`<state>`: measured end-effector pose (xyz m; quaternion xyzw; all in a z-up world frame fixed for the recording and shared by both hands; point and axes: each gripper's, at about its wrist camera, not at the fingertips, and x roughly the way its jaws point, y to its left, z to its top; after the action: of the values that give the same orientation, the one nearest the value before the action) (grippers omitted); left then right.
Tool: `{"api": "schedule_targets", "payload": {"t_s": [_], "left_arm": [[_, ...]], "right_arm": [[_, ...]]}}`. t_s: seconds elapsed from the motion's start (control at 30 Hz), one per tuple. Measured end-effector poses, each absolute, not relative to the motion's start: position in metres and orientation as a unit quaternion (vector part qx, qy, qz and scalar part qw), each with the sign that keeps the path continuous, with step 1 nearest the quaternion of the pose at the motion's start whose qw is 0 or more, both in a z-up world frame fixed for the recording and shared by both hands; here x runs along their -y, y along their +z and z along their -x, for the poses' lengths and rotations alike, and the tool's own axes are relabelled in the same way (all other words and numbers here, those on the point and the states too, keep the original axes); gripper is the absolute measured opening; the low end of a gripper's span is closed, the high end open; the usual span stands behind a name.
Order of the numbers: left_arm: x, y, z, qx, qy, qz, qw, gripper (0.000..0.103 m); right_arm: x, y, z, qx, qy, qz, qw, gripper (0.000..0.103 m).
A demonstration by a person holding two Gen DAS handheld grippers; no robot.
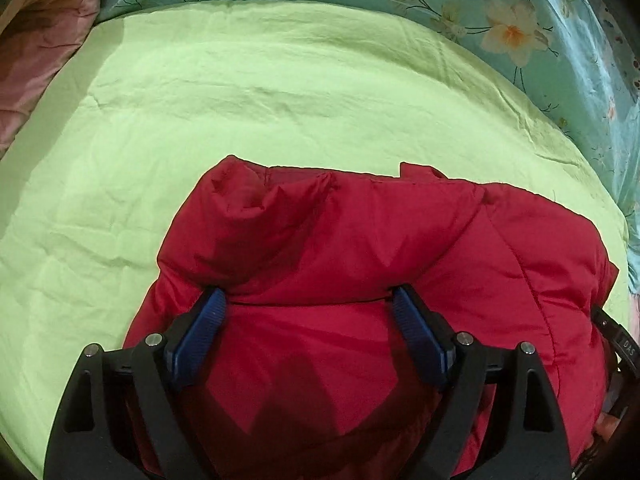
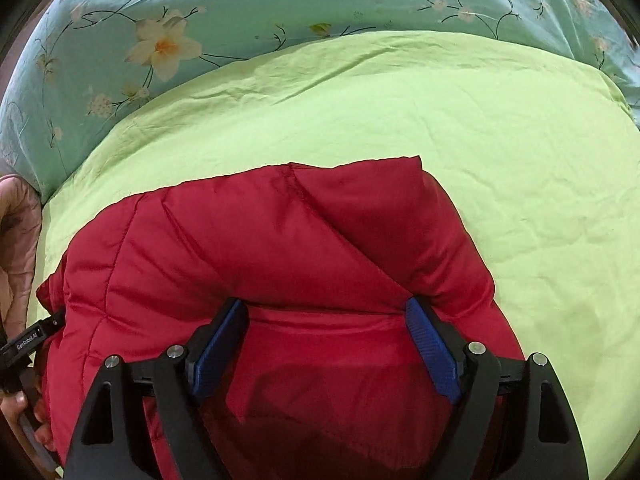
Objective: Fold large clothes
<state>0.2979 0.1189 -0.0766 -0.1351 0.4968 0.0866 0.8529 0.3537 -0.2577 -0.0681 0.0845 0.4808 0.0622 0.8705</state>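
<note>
A red padded jacket (image 1: 360,248) lies folded into a thick bundle on a light green sheet (image 1: 200,120). My left gripper (image 1: 308,300) is open, its blue pads (image 1: 200,336) wide apart and pressed against the jacket's near fold. The jacket also shows in the right wrist view (image 2: 260,248). My right gripper (image 2: 328,312) is open too, its blue pads (image 2: 432,348) spread and resting on the jacket. The right gripper's body shows at the left wrist view's right edge (image 1: 620,348); the left gripper's body shows at the right wrist view's left edge (image 2: 28,344).
A teal floral bedspread (image 2: 200,12) lies beyond the green sheet (image 2: 480,140). A pink quilted cover (image 1: 36,40) lies at the far left. A hand (image 2: 24,412) holds the left gripper.
</note>
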Motion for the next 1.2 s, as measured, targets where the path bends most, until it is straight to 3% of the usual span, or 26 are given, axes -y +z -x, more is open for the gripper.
{"api": "schedule_targets", "payload": {"t_s": [0.23,0.5,0.77,1.2], "left_arm": [[-0.117,-0.043,-0.271,-0.476,0.072,0.124,0.868,0.085],[-0.084,-0.003,-0.149,-0.423,0.011,0.086,0.902,0.085],[-0.085,-0.038,-0.088,-0.45,0.001,0.101,0.887,0.079],[-0.085,-0.064,-0.097,-0.46,-0.004,0.099,0.882,0.083]], "right_arm": [[0.264,-0.039,-0.331,-0.463,0.061,-0.089,0.88,0.082],[0.268,0.007,-0.229,-0.42,0.12,-0.067,0.897,0.083],[0.274,-0.022,-0.139,-0.431,0.117,-0.03,0.894,0.082],[0.279,-0.067,-0.148,-0.443,0.116,-0.034,0.888,0.089]]}}
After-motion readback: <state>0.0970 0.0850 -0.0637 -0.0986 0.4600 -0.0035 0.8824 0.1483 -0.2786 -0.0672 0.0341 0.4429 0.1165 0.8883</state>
